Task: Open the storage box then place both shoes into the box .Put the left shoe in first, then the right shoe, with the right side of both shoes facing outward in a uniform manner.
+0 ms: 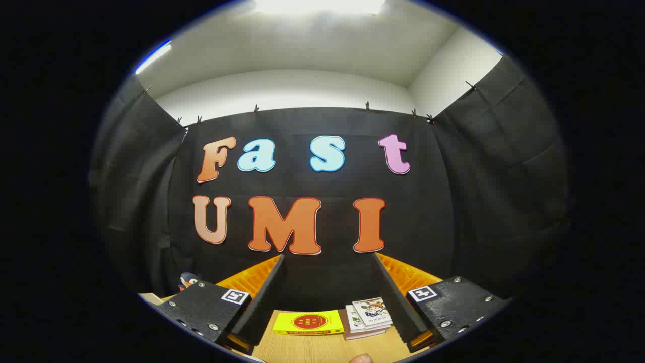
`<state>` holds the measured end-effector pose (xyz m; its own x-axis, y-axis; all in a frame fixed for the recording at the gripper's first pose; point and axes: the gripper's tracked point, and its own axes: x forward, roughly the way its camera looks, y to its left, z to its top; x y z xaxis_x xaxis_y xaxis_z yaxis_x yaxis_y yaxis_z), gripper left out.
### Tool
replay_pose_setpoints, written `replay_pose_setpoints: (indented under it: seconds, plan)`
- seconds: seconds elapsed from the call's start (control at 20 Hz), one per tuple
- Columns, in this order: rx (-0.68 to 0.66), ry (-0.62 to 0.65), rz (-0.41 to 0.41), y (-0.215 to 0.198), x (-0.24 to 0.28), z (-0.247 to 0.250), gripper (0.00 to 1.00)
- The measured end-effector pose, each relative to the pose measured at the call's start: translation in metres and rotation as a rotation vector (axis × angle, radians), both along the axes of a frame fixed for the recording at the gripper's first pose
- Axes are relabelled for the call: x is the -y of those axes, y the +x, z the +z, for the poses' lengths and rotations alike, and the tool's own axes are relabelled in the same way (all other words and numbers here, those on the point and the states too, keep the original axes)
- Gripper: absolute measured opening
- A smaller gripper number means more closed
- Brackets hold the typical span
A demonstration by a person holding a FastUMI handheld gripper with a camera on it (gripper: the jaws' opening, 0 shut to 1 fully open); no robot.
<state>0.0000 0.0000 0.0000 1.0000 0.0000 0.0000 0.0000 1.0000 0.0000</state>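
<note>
Tongs wide open, holding nothing, raised level above tabletop, probably start pose. Beyond tongs, against the wall: yellow book, stack of booklets just beside it. Box and shoes unlocated, likely lower down.

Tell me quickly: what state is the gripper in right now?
Gripper: open, fingers spread wide, holding nothing; a yellow book lies on the table between them.
</note>
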Motion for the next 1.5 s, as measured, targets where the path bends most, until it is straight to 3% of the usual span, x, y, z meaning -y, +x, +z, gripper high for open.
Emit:
replay_pose_setpoints:
  seconds: [0.5,0.85,1.25,1.5]
  plan:
    - [0.063,0.03,0.028,0.0,-0.01,0.029,0.99]
    - [0.022,0.106,0.116,-0.008,-0.04,0.022,0.99]
    - [-0.276,0.337,0.284,-0.033,-0.118,-0.062,0.98]
    - [-0.486,0.373,0.386,-0.053,-0.169,-0.124,0.96]
